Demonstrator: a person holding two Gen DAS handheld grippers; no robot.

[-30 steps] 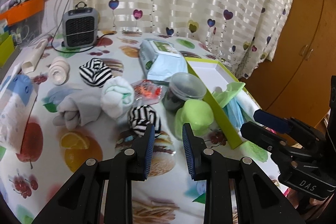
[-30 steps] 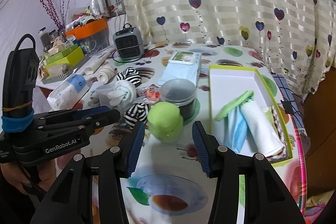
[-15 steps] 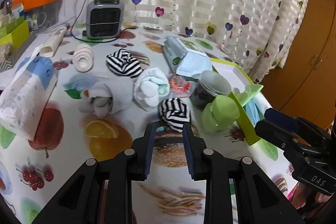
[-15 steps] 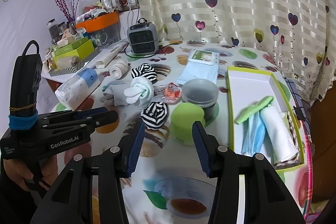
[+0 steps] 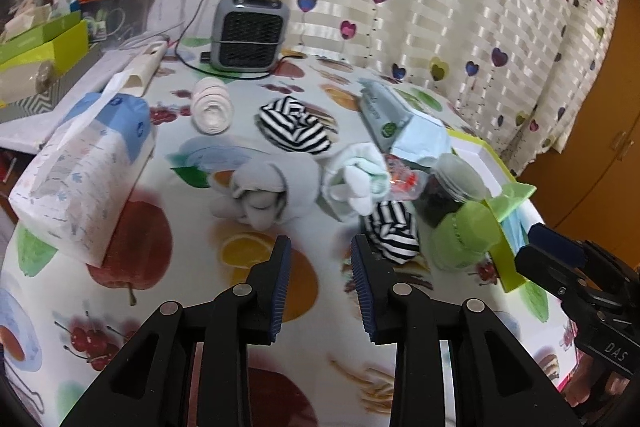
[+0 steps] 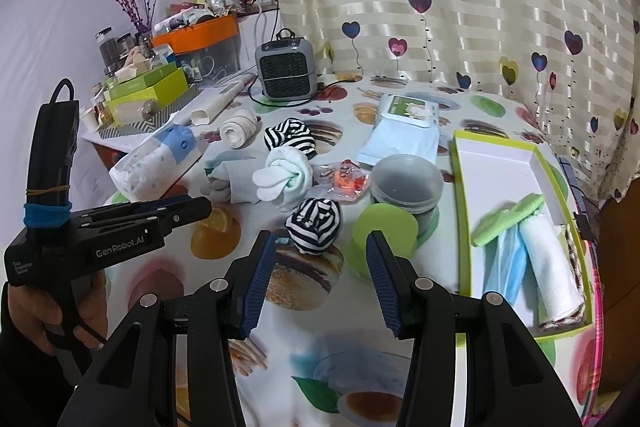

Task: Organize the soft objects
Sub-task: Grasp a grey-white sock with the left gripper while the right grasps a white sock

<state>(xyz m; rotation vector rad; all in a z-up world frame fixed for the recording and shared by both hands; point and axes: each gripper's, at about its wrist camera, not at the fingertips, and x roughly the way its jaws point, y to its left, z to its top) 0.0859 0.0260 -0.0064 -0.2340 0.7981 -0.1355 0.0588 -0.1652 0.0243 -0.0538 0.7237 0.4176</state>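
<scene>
The bench (image 6: 312,367) has a fruit-picture cloth. Near its right edge lies a green tray (image 6: 464,187). In the tray's near end are a green cloth (image 6: 508,217), a blue cloth (image 6: 506,263) and a white rolled towel (image 6: 556,267). A round tub (image 6: 406,187) stands beside the tray.

A small striped sock ball (image 6: 316,225) lies just past the right claw (image 6: 322,281), between its tips. That claw is open and empty. The left claw (image 5: 320,285) has just been opening, with nothing between its tips; the sock ball (image 5: 394,233) is just right of it. Both claws point down at the bench. A hand (image 6: 48,311) grips the left handle.
</scene>
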